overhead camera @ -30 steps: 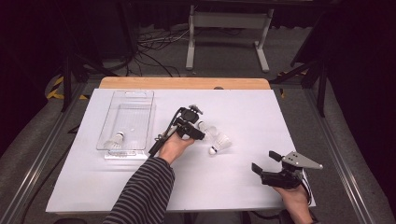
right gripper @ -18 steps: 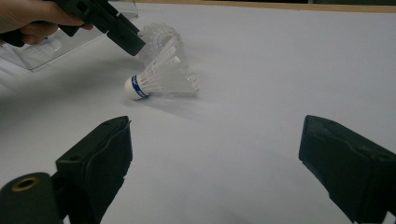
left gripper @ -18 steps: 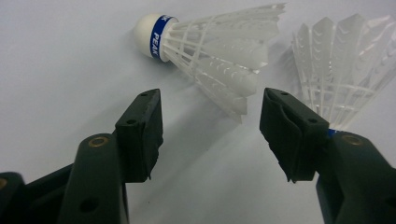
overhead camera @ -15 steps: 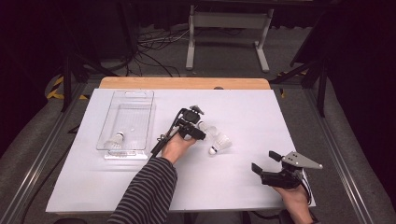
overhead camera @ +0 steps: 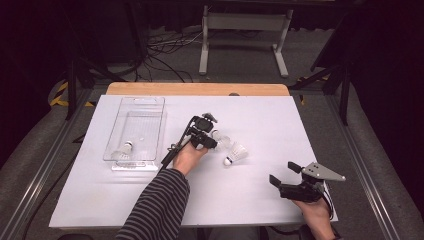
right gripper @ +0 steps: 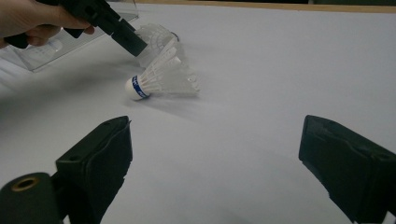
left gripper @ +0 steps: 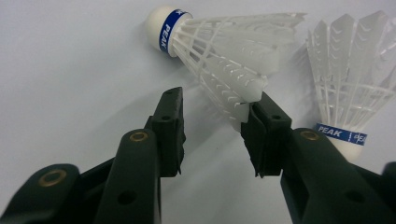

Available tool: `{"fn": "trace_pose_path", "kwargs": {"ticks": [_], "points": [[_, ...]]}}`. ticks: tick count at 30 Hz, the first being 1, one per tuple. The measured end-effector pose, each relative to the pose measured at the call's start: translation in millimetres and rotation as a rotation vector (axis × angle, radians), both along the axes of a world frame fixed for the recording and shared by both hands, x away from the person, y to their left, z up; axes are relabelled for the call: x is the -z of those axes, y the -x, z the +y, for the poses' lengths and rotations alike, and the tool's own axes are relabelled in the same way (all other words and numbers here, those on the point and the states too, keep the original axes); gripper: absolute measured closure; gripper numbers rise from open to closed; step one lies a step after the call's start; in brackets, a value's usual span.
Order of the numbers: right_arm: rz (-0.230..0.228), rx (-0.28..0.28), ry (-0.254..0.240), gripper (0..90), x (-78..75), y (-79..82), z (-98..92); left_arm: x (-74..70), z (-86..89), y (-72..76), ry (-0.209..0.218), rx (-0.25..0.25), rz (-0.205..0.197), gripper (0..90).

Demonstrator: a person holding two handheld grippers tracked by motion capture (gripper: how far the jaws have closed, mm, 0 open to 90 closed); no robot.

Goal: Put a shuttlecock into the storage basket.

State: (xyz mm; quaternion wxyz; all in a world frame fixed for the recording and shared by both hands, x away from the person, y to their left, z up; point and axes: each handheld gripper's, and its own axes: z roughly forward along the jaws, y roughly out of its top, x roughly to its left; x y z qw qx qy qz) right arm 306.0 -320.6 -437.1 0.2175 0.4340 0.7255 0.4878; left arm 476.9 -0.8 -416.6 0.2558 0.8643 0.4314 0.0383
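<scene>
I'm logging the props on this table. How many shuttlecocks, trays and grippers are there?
Shuttlecocks: 3, one in the tray, two on the table
Clear tray: 1
Grippers: 2, left gripper, right gripper
Total: 6

A white-topped bench (overhead camera: pixel 260 200) with a wooden strip along its far edge carries a clear plastic tray (overhead camera: pixel 136 131) at the left, and two white shuttlecocks lying near the middle: one (overhead camera: pixel 236 153) on its side, another (overhead camera: pixel 220 138) just beside it
</scene>
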Motion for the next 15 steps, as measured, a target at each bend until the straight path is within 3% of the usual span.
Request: {"fn": "trace_pose_path", "kwargs": {"ticks": [6,15], "points": [[0.000,0.001,0.001,10.6,0.0,0.0,0.0,0.4,1.5,-0.3,-0.026,0.003,-0.021,68.5],[0.000,0.000,0.003,10.6,0.1,0.1,0.4,0.3,4.2,-1.2,-0.050,0.000,-0.016,78.9]]}}
